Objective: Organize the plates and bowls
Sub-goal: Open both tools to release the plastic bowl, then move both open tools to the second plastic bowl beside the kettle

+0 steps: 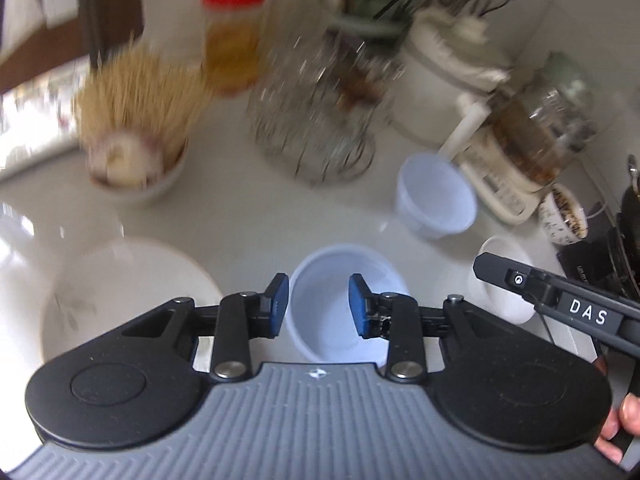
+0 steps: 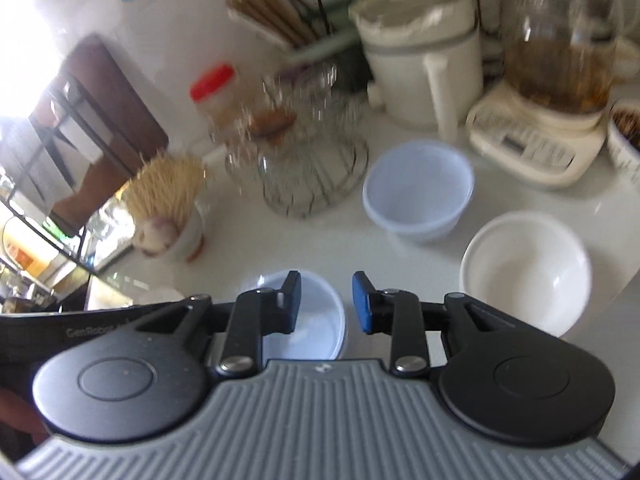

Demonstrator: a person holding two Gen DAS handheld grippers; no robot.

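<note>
Left tool [image 1: 318,305] gapes over empty bluish bowl [image 1: 340,320].

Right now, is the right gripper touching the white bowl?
Apart. In the right wrist view, the right gripper stands open and empty, and bare counter shows between its right finger and the white bowl.

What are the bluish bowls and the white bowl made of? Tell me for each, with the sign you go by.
Near bluish bowl and far bluish bowl: probably plastic, thin-walled, slightly translucent, matte.
White bowl: likely glazed ceramic, opaque, thicker-rimmed, with a soft sheen; melamine cannot be ruled out.
</note>
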